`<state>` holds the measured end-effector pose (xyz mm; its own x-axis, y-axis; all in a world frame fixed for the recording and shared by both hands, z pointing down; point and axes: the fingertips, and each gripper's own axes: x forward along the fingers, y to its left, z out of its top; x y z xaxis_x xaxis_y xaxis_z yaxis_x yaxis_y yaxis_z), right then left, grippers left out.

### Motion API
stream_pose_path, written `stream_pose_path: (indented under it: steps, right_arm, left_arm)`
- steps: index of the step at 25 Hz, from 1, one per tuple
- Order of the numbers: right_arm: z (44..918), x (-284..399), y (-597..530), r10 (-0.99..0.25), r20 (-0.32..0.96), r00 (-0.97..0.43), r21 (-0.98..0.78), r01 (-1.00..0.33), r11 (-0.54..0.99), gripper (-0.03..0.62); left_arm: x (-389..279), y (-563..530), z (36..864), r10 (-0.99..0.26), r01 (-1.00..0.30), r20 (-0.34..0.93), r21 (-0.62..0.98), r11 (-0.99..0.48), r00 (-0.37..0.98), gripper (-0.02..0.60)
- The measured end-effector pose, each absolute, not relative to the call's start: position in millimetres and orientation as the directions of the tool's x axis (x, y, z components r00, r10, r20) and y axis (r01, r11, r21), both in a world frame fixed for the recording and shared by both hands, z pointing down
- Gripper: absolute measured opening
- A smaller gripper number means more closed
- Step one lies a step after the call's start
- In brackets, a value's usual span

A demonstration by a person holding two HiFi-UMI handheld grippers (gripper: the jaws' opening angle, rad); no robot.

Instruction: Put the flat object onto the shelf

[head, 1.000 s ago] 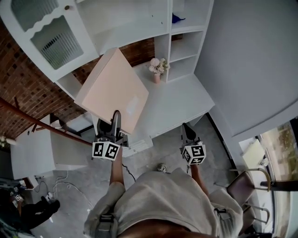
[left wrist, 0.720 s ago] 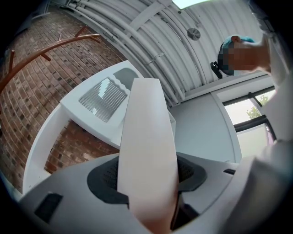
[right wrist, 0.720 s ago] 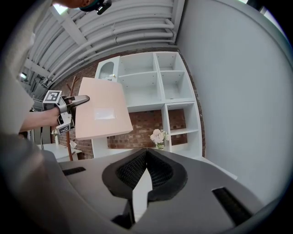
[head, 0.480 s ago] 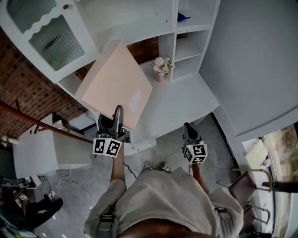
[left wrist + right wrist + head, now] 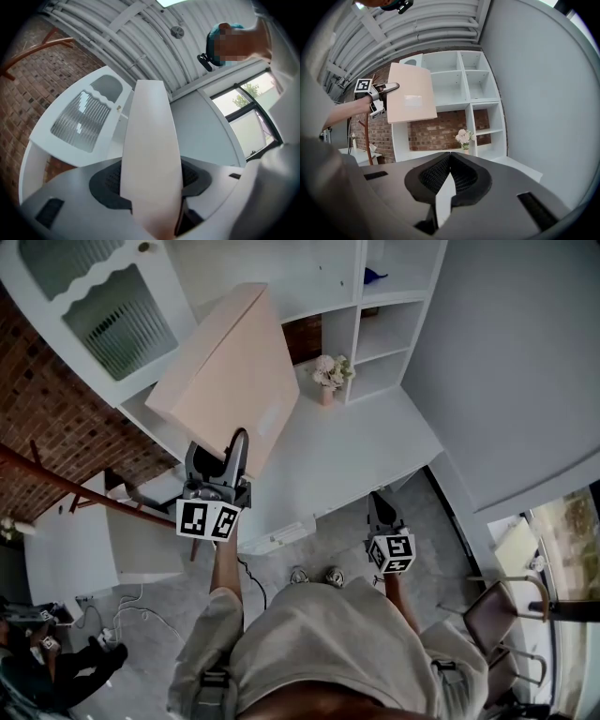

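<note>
The flat object is a wide, thin, pale pink box [image 5: 225,381]. My left gripper [image 5: 238,442] is shut on its near edge and holds it high and tilted, in front of the white shelf unit [image 5: 375,324]. In the left gripper view the box [image 5: 150,154] stands edge-on between the dark pads [image 5: 108,183], which press on both faces. My right gripper [image 5: 375,499] hangs lower at the right, its jaws meeting with nothing between them. From the right gripper view [image 5: 450,158] I see the box [image 5: 411,98] covering the shelf's left compartments [image 5: 464,84].
A vase of pale flowers [image 5: 325,379] stands on the white desk top [image 5: 366,442] below the shelves. A cabinet door with ribbed glass [image 5: 112,310] is at the upper left, against a brick wall [image 5: 56,418]. A chair [image 5: 506,615] stands at the lower right.
My left gripper has lifted the box upward and toward the shelves, rolling it so it stands steeper. The right gripper has shifted only slightly.
</note>
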<state>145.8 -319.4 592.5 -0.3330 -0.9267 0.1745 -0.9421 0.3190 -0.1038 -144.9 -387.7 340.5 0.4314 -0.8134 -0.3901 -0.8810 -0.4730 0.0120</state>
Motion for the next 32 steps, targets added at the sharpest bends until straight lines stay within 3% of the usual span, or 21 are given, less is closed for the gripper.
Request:
stream_pose_path:
  steps: [12, 16, 22, 32]
  right_arm:
    - [590, 156, -316, -0.938, 0.174, -0.301, -0.094, -0.953, 0.289, 0.029]
    - [589, 155, -315, -0.938, 0.173, -0.3, -0.091, -0.953, 0.288, 0.029]
    - [588, 155, -314, -0.94, 0.17, -0.296, -0.091, -0.954, 0.284, 0.029]
    - [589, 158, -311, -0.944, 0.17, -0.283, -0.093, -0.958, 0.271, 0.029]
  left_arm:
    - [-107, -391, 287, -0.792, -0.842, -0.362, -0.431, -0.326, 0.492, 0.272]
    - [-97, -393, 283, -0.821, -0.729, -0.281, -0.648, -0.22, 0.498, 0.27]
    - [-71, -391, 277, -0.81, -0.62, -0.31, -0.78, -0.082, 0.497, 0.27]
    - [-48, -426, 288, -0.863, -0.339, -0.224, -0.938, 0.065, 0.453, 0.268]
